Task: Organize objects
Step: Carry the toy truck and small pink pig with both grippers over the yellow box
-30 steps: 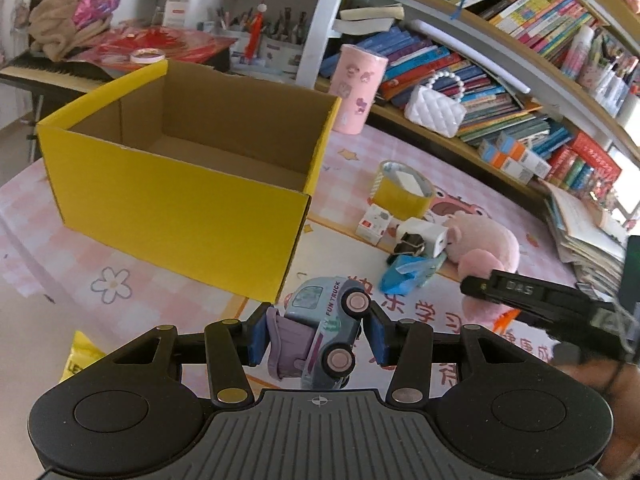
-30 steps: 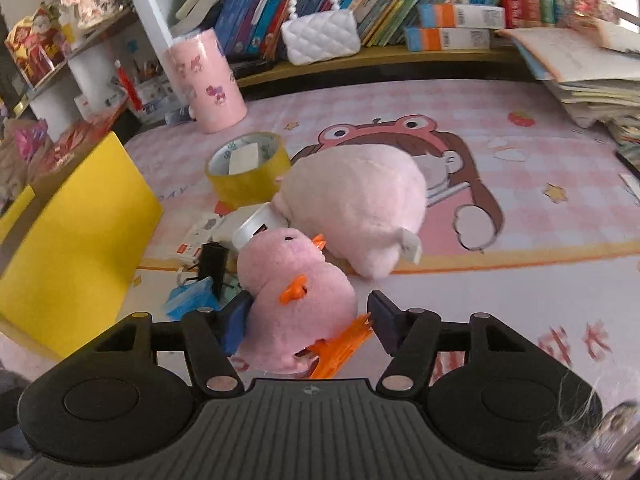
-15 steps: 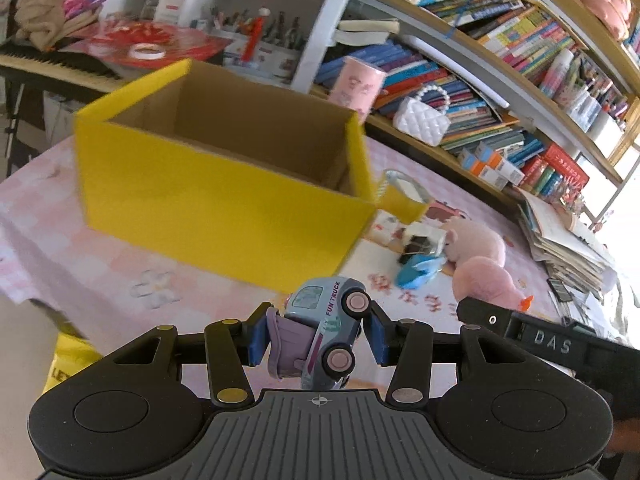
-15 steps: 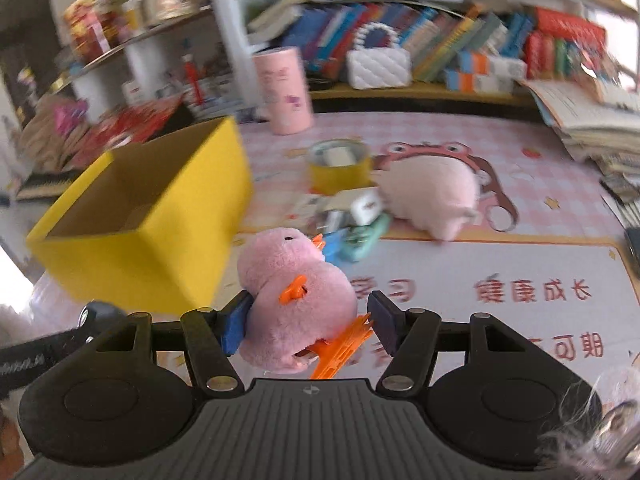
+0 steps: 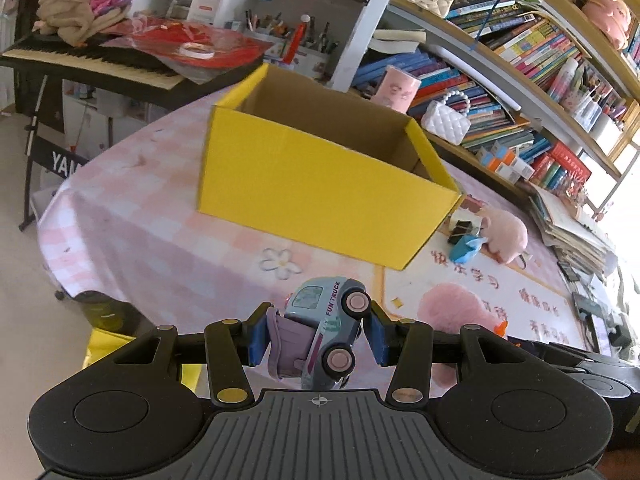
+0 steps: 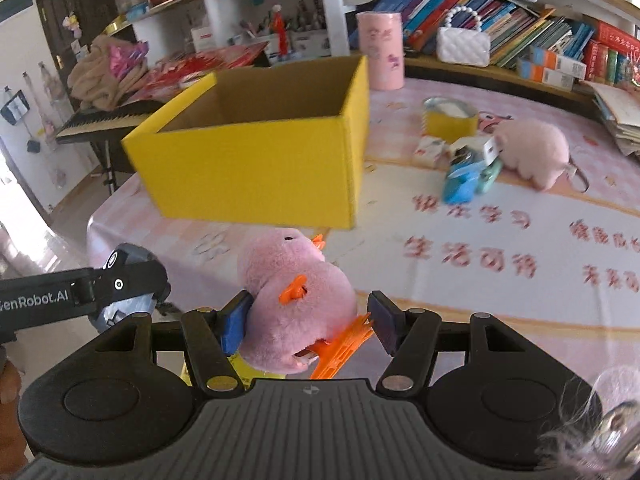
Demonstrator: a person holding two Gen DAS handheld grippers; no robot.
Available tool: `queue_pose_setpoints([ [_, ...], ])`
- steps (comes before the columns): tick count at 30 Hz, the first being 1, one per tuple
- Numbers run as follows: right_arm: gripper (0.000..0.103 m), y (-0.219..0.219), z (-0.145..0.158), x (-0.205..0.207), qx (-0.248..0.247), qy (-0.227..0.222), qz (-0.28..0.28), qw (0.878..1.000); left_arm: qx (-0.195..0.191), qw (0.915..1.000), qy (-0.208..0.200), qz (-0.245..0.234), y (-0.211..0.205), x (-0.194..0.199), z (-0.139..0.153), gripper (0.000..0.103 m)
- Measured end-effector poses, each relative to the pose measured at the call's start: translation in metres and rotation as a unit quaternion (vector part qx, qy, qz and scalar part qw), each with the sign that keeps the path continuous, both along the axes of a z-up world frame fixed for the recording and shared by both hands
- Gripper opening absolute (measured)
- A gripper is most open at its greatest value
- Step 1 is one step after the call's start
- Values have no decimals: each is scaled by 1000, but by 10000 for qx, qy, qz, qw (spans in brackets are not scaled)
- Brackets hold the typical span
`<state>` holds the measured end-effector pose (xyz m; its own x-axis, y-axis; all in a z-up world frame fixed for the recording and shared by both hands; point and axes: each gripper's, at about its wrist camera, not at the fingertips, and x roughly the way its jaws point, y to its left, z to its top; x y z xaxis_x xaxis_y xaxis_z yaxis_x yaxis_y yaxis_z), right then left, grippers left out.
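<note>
The left gripper [image 5: 316, 336] is clamped on a pale blue toy truck [image 5: 324, 332]. The truck is tilted, wheels facing the right jaw, lettering "FUN TRUCK" on its side, and it is held clear of the counter [image 5: 140, 236] in front of the yellow box [image 5: 320, 196].

The right gripper [image 6: 306, 322] is clamped on a pink plush duck [image 6: 292, 300] with orange beak and feet. The left jaw pad presses into the plush; the orange feet project toward the right jaw. The duck is held above the counter [image 6: 460, 280], near the front wall of the yellow box [image 6: 256, 168].

The box stands upright on the pink checked cover, top open, brown interior visible in both views.

To the right of the box, on the counter:
- a pink plush pig [image 6: 532, 152];
- a blue toy [image 6: 460, 184] just beside the pig, touching a white item that is blurred;
- a yellow tape roll [image 6: 450, 120] behind these;
- a pink cylinder [image 6: 380, 52] at the far edge, near the box's rear corner.

In the right wrist view, the left gripper appears at the lower left, beside the duck. A white quilted handbag [image 6: 464, 46] sits on the bookshelf behind the counter.
</note>
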<state>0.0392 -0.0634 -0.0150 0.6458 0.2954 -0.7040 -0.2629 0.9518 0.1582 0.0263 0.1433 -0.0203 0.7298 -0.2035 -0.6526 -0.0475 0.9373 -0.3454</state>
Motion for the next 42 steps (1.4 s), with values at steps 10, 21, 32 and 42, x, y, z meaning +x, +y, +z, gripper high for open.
queue_pose_setpoints([
  [10,60,37,6,-22,-51,-101,85,9999,-28,9998,-180,-35,27,-15,6,47],
  [21,60,50,13,-26,-164,-176,37,9997,-110,9993,-333,-92,38,-16,11,47],
  [32,60,57,39,2,-174,-507,-6,9986,-108,9960,-885,-86,44,10,43,47],
  [42,60,65,65,69,-219,-1279,-126,9915,42,9905,-1374,85,42,68,75,47],
])
